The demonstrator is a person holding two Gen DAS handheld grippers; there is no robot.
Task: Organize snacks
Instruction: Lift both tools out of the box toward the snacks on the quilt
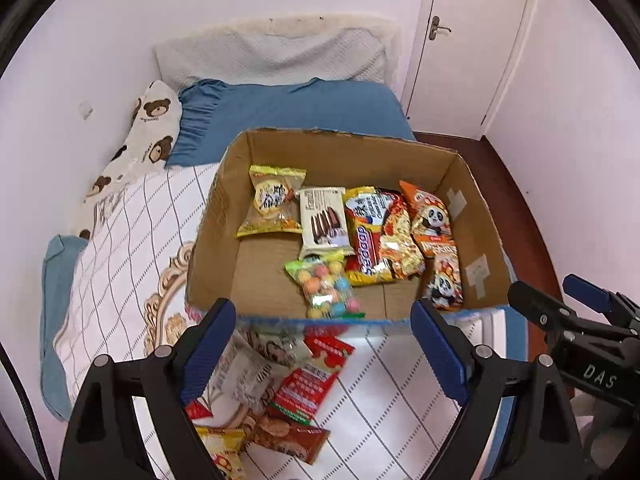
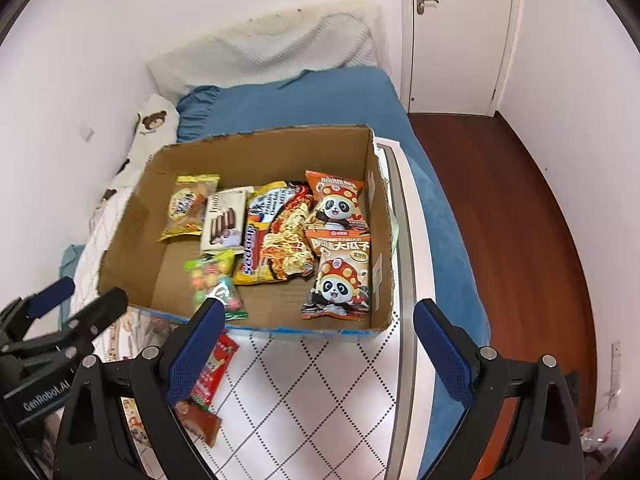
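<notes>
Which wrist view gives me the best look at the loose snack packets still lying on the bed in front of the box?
The left wrist view: the loose packets lie spread between its open fingers, just short of the cardboard box. The right wrist view shows only a few, largely hidden behind its own left finger.

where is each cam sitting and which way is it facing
Left wrist: on the left gripper, angled down over the bed at the cardboard box; the right gripper shows at its right edge.
Right wrist: on the right gripper, same downward look; the left one appears at its left edge.
Both share the box, its panda packets and loose snacks.
</notes>
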